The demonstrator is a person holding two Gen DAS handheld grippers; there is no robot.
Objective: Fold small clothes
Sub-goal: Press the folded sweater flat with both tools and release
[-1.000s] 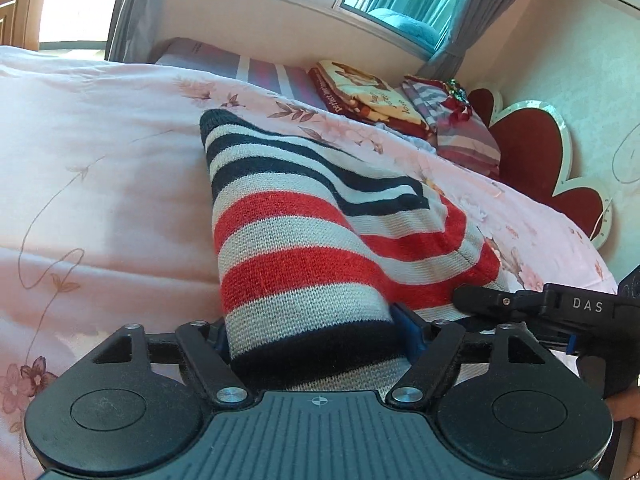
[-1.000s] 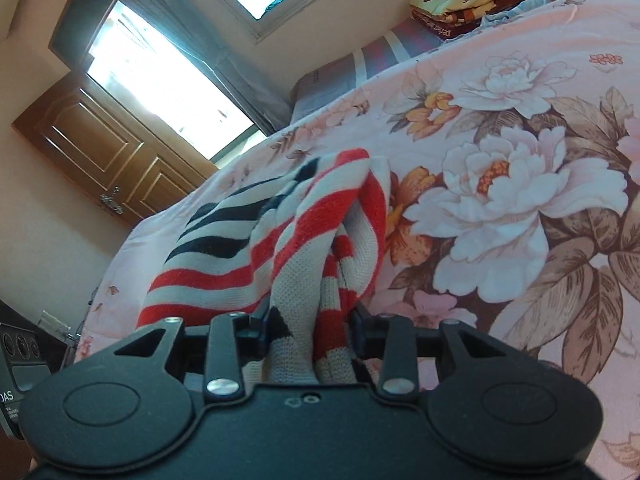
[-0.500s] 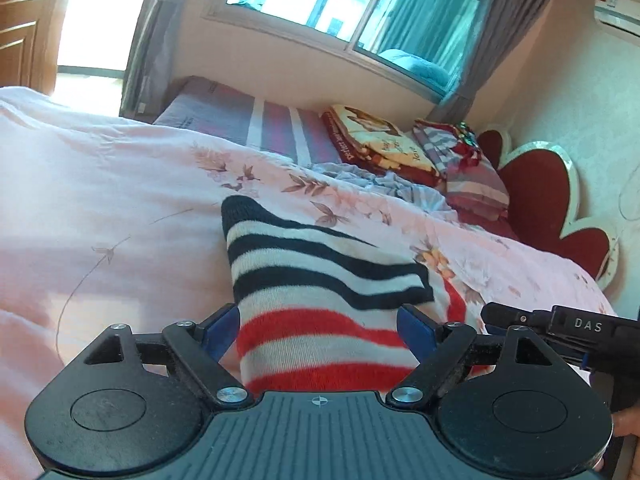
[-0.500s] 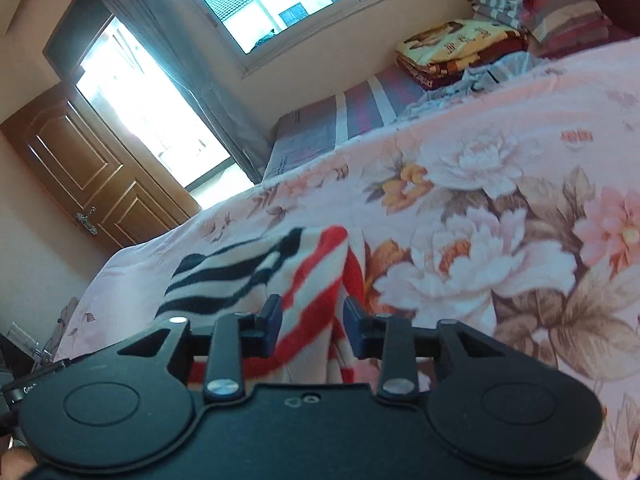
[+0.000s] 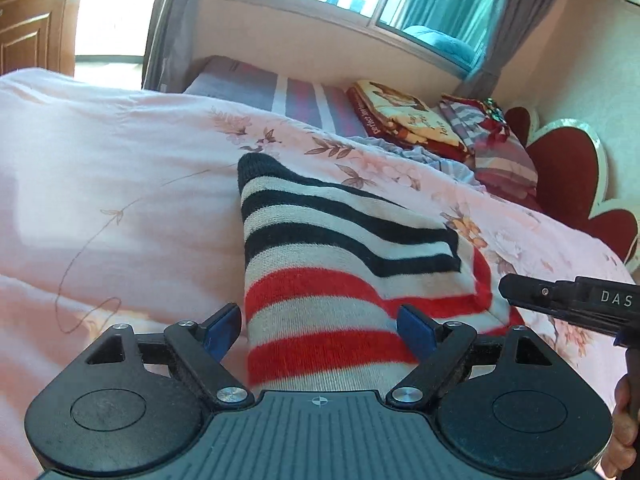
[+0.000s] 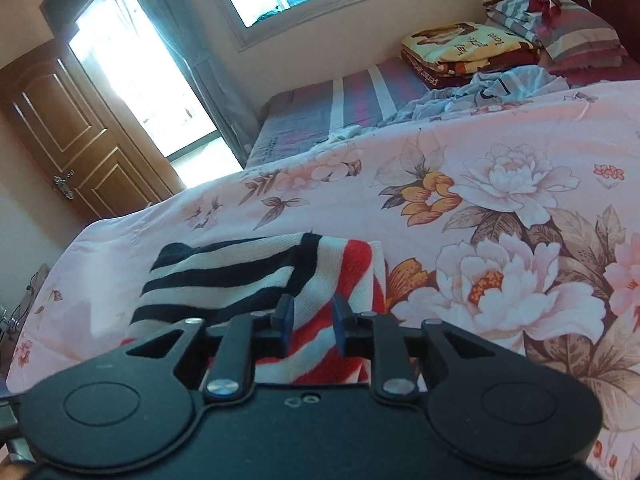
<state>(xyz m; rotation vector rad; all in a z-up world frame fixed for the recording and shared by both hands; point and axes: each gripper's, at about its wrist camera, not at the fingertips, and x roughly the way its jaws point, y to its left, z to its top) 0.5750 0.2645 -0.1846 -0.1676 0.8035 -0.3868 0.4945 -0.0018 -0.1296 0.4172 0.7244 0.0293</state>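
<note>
A knitted garment point(image 5: 340, 264) with black, white and red stripes lies folded on the pink floral bedspread point(image 5: 120, 184). My left gripper point(image 5: 320, 328) is open, its blue pads point(image 5: 222, 326) wide apart above the garment's near red-striped end, holding nothing. The right gripper's black body point(image 5: 568, 304) shows at the right, beside the garment's right edge. In the right wrist view the garment point(image 6: 256, 276) lies just ahead of my right gripper point(image 6: 312, 324), whose jaws stand a little apart and hold nothing.
Folded blankets point(image 5: 408, 116) and striped pillows point(image 5: 492, 140) are stacked at the bed's far end by a red heart-shaped headboard point(image 5: 572, 184). A crumpled pale garment point(image 6: 488, 90) lies near them. A wooden door point(image 6: 60, 132) and bright windows are beyond.
Both grippers have let go of the striped garment and opened. They pulled back and tilted up. The garment dropped flat onto the bedspread.
</note>
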